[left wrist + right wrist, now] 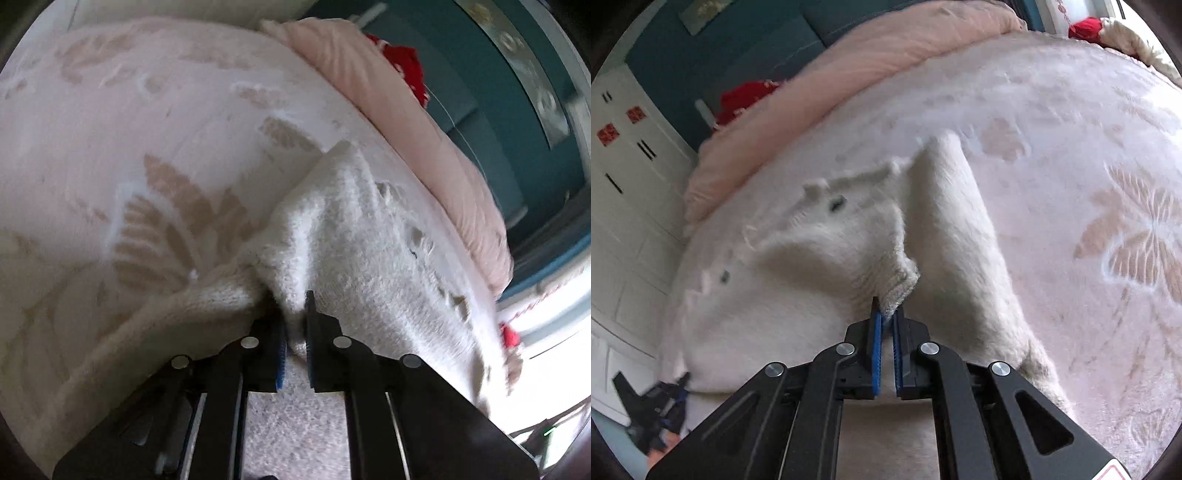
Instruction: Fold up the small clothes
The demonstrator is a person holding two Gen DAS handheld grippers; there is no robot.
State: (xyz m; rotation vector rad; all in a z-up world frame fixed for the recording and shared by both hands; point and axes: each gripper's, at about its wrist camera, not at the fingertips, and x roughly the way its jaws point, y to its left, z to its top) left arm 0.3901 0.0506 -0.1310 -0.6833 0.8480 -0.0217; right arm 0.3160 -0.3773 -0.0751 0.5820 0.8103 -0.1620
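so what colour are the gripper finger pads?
Blue, ribbed pads on black fingers, clearest in the right wrist view, pinching the white knit sweater.

I cannot read any text, number or brand in my two views. On the white cabinet (pixel 624 177), in my right wrist view, there are two red square stickers (pixel 607 133), but their marks are too small and blurred to read. At the bottom right corner of the same view, a small label with a red outline (pixel 1110 473) sits on my right gripper's body, and it is cut off by the edge.
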